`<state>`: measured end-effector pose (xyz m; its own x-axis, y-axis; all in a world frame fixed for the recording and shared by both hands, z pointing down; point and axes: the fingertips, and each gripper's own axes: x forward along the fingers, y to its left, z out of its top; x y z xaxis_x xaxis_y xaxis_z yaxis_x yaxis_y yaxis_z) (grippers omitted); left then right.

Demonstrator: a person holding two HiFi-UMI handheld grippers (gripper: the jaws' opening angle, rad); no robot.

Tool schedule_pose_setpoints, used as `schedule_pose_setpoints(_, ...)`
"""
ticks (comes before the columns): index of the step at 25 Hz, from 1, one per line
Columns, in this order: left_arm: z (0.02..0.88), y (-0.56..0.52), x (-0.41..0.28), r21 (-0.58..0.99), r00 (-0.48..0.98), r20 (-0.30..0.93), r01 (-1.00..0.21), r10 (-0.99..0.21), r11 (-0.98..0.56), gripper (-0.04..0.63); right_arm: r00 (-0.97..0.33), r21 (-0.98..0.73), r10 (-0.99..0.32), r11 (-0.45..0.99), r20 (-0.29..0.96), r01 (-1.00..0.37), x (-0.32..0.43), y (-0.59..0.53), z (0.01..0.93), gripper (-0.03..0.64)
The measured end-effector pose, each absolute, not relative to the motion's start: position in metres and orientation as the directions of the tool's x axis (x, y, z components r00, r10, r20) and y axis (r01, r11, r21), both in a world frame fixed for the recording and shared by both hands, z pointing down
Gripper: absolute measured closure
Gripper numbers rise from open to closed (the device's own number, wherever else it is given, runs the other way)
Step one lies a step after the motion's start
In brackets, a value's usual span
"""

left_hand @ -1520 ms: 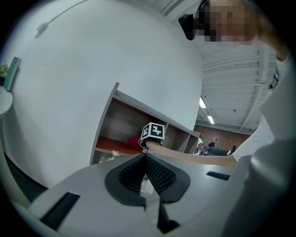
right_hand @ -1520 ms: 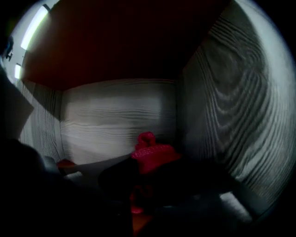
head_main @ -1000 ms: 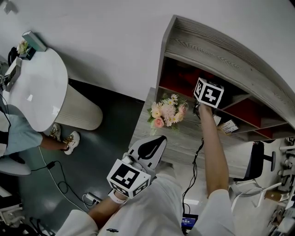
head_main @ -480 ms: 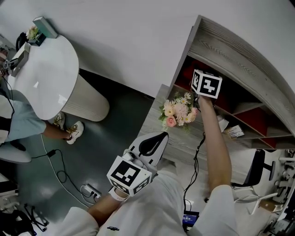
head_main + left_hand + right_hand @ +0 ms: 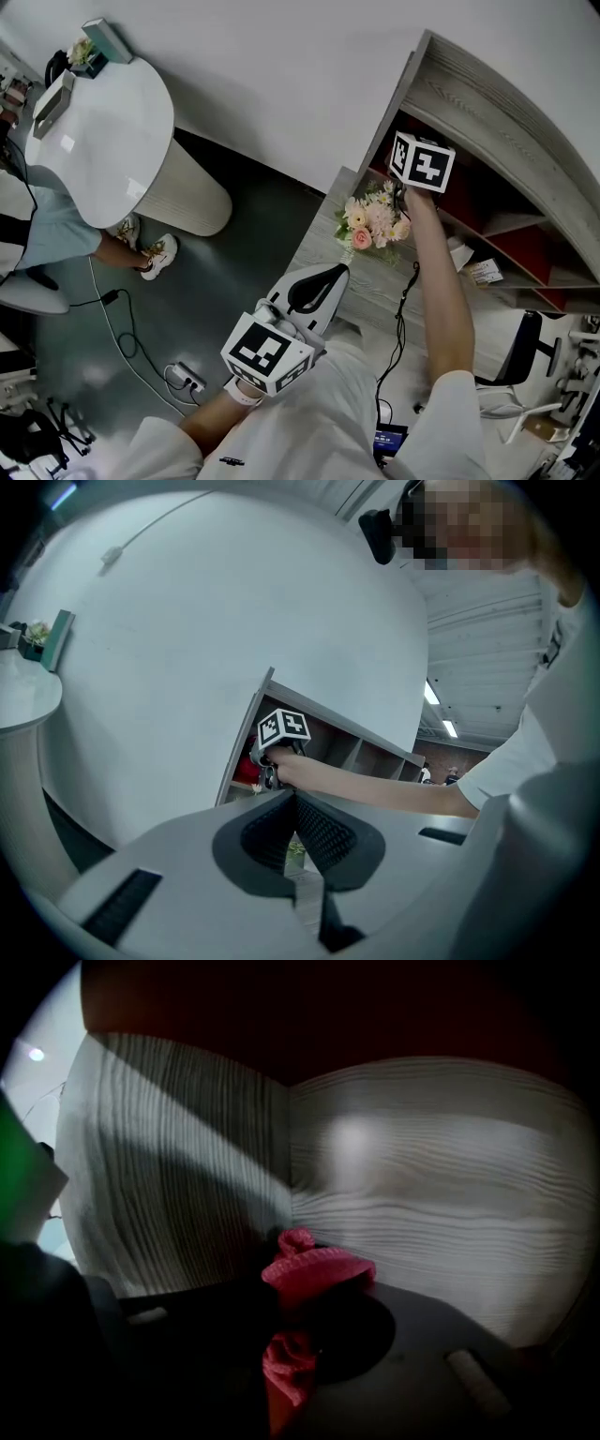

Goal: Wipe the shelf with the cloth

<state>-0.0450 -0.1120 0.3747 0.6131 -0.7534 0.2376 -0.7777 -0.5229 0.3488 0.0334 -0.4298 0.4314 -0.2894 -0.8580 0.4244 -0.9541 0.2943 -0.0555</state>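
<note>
Red cloth (image 5: 319, 1265) pinched in our right tongs (image 5: 300, 1297) is pressing into the shelf (image 5: 422, 1185) corner; our closed left tongs (image 5: 293, 808) are idling, unneeded.

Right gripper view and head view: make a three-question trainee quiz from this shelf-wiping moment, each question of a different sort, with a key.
1. Multiple choice: what is the right gripper shut on?
A) a crumpled red cloth
B) a yellow sponge
C) nothing

2. True or false: the left gripper is reaching into the grey wood-grain shelf unit.

3. Fill the gap: the pink and cream bouquet standing on the shelf unit's lower ledge is made of ____.

Key
1. A
2. False. It is held low near the person's body, jaws together and empty.
3. flowers
</note>
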Motion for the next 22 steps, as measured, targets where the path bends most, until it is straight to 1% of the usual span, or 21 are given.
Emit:
schedule_pose_setpoints(5, 0.377, -0.105, -0.043, 0.356, 0.609, 0.244, -0.78, -0.755, -0.515, 0.595, -0.341, -0.067, -0.819, 0.351, 0.461, -0.934, 0.025, -0.423, 0.435, 0.531)
schedule_pose_setpoints(8, 0.377, -0.099, -0.039, 0.36, 0.616, 0.244, -0.775, -0.749, -0.52, 0.595, -0.395, -0.069, -0.776, 0.417, 0.492, -0.906, 0.02, -0.412, 0.439, 0.531)
schedule_pose_setpoints(13, 0.374, -0.09, -0.03, 0.358, 0.639, 0.238, -0.758, -0.732, -0.545, 0.595, -0.492, -0.131, -0.688, 0.507, 0.534, -0.852, 0.014, -0.391, 0.444, 0.531)
schedule_pose_setpoints(18, 0.374, -0.084, -0.024, 0.355, 0.66, 0.234, -0.742, -0.714, -0.569, 0.595, -0.557, -0.128, -0.615, 0.6, 0.558, -0.79, 0.003, -0.364, 0.447, 0.532)
schedule_pose_setpoints(20, 0.373, -0.081, -0.021, 0.354, 0.67, 0.231, -0.733, -0.705, -0.581, 0.595, -0.564, -0.108, -0.605, 0.622, 0.563, -0.775, 0.001, -0.356, 0.448, 0.532)
schedule_pose_setpoints(22, 0.372, -0.078, -0.018, 0.355, 0.681, 0.23, -0.724, -0.695, -0.592, 0.595, -0.533, -0.063, -0.62, 0.617, 0.575, -0.785, 0.007, -0.352, 0.451, 0.532)
